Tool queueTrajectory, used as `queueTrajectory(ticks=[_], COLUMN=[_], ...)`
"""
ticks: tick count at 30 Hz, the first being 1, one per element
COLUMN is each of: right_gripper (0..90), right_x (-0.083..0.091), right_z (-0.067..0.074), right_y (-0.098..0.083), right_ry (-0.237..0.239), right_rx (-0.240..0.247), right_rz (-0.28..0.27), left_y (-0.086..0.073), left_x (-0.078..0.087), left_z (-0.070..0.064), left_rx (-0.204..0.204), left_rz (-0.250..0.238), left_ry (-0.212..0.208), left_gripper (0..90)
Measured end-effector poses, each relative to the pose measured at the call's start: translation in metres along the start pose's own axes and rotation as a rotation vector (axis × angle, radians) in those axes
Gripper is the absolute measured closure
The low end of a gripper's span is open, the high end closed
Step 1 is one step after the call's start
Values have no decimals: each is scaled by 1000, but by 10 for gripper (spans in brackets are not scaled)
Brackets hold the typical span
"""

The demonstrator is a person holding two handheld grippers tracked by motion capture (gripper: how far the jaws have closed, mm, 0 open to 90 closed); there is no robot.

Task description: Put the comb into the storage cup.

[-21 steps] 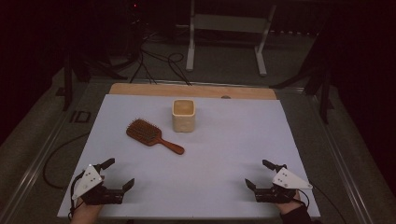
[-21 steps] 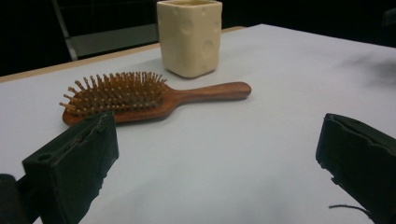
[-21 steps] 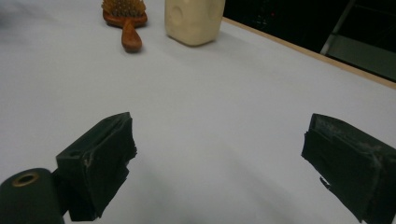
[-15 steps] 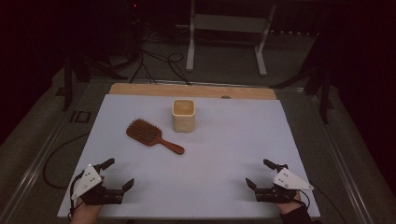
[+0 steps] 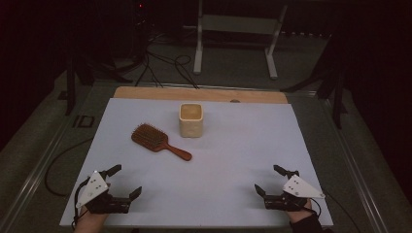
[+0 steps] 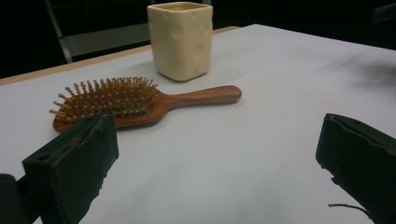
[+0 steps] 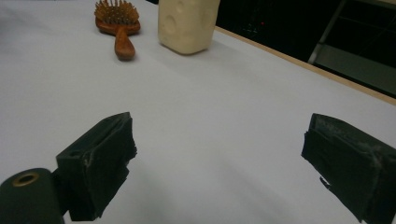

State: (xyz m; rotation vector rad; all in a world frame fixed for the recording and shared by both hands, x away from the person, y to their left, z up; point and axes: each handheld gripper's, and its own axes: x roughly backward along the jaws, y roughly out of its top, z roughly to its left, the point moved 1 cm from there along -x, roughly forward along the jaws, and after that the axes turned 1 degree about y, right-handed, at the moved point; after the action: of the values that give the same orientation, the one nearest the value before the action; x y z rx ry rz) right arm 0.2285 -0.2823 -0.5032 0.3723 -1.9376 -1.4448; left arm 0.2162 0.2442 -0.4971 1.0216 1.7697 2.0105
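A wooden hairbrush [image 5: 158, 140] lies bristles up on the white table [image 5: 233, 160], its handle pointing toward the near right. Just behind it stands a cream square cup [image 5: 191, 120], upright. My left gripper [image 5: 125, 181] rests at the near left corner, open, with nothing between its jaws; from its own camera the hairbrush [image 6: 135, 100] and the cup [image 6: 180, 39] lie ahead. At the near right corner my right gripper [image 5: 270, 179] is open and empty too. Far off in the right gripper view are the hairbrush [image 7: 117, 25] and the cup [image 7: 186, 23].
A wooden strip [image 5: 199, 94] runs along the table's far edge. Beyond it stand a metal frame [image 5: 238, 39] and cables [image 5: 160, 65] on the dark floor. A wide stretch of white surface separates the two grippers.
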Motion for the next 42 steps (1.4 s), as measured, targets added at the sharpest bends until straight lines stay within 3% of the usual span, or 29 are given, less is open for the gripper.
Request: queueTrajectory(ticks=[8, 11, 23, 30, 42], right_gripper=[82, 82, 82, 82, 82], right_x=[0, 1, 2, 3, 3], right_z=[2, 2, 1, 0, 0], right_y=[1, 2, 2, 3, 3], right_ry=[-11, -10, -14, -24, -17], right_rx=[15, 9, 1, 3, -8], right_rz=[-8, -13, -23, -32, -34], left_y=[13, 23, 65, 87, 108], left_x=[-6, -5, -10, -19, -45], left_z=[-4, -3, 1, 0, -5], left_rx=[-7, 3, -39, -47, -66], left_rz=[22, 11, 18, 14, 68], left_ry=[-32, -50, -72, -94, -156], left_gripper=[1, 1, 1, 1, 1])
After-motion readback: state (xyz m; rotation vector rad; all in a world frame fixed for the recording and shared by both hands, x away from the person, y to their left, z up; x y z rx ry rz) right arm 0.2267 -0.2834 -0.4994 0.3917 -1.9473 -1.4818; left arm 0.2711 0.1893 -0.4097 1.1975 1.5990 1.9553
